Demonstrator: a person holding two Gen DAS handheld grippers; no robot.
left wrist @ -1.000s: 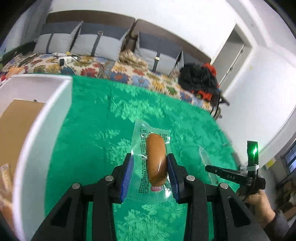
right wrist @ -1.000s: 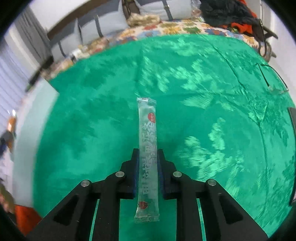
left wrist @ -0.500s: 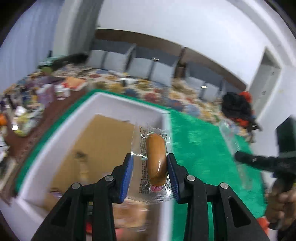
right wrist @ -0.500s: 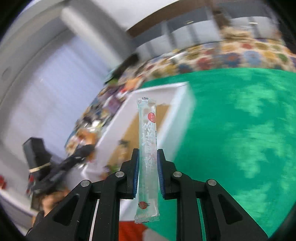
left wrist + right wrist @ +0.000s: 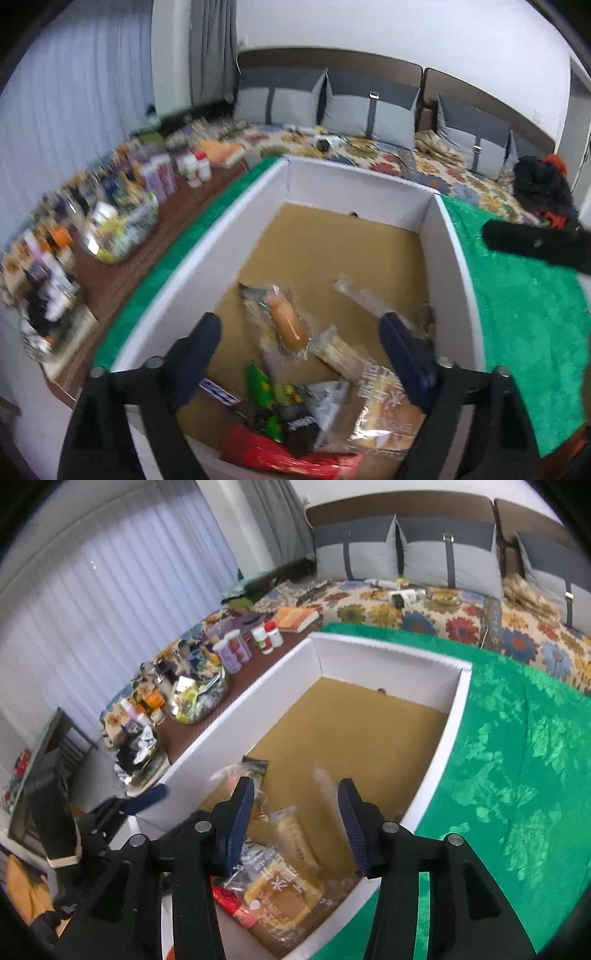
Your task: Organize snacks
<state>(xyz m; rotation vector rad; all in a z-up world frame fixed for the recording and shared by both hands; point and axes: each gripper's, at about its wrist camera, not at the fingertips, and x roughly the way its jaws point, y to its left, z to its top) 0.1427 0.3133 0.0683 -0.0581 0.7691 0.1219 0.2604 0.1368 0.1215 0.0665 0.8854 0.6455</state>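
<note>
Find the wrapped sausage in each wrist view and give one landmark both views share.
Left wrist: the wrapped sausage lies in the white box, centre frame, between the open claw's arms.
Right wrist: only a blurred glimpse, just left of the claw's left finger.
Shared landmark: the bread pack with large characters.

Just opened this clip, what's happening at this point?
A person with a handheld gripper in each hand is sorting snacks into a white cardboard box on a green cloth. Both grippers hang over the box with jaws opening and nothing between the pads. Below the left gripper, a wrapped sausage lies on the pile of packets. Below the right gripper, a clear stick pack shows blurred above the box floor, seemingly just released. A bread packet sits in the near corner.
</note>
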